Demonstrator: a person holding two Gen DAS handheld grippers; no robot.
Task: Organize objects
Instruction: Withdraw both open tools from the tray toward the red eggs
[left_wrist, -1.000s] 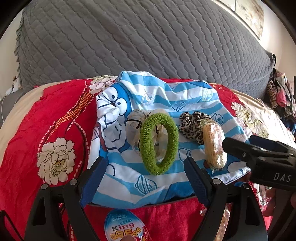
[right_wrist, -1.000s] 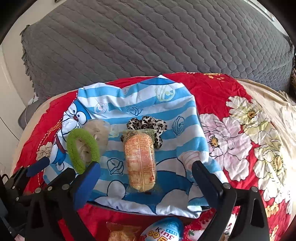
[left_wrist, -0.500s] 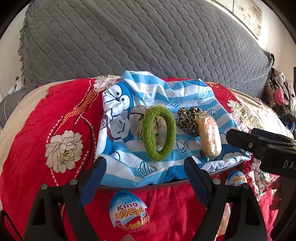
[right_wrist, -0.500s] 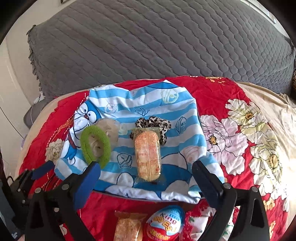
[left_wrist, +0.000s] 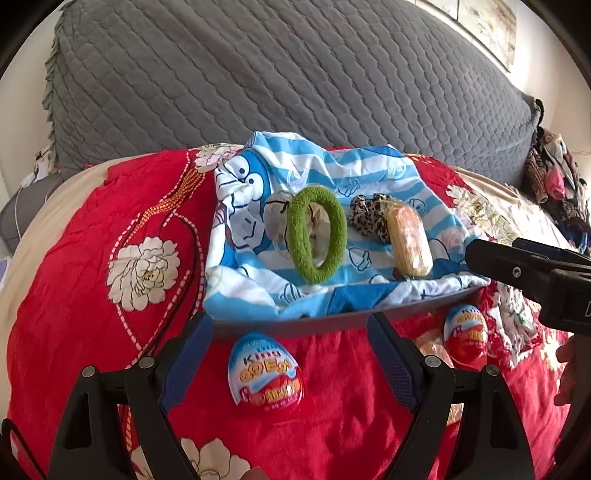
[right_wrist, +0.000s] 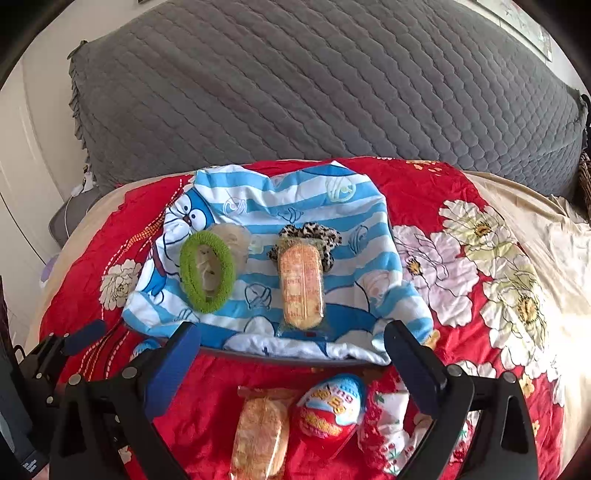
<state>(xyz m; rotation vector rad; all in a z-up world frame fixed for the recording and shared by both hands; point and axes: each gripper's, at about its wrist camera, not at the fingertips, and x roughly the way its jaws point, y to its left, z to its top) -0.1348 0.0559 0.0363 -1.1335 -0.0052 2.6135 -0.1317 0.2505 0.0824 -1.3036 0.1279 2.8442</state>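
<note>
Red bedding sags under the eggs (left_wrist: 265, 373), which lie before the tray (left_wrist: 332, 323). Both grippers, left (left_wrist: 290, 363) and right (right_wrist: 291, 369), hang wide, empty. An egg probably rolls if nudged.

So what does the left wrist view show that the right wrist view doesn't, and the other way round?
Only the left wrist view: a pile of clothes at the far right and a framed picture on the wall.
Only the right wrist view: a second snack packet lying on the red quilt beside a toy egg.
Both: the striped blue cloth, green hair band, leopard scrunchie, packet on the cloth, grey headboard.
</note>
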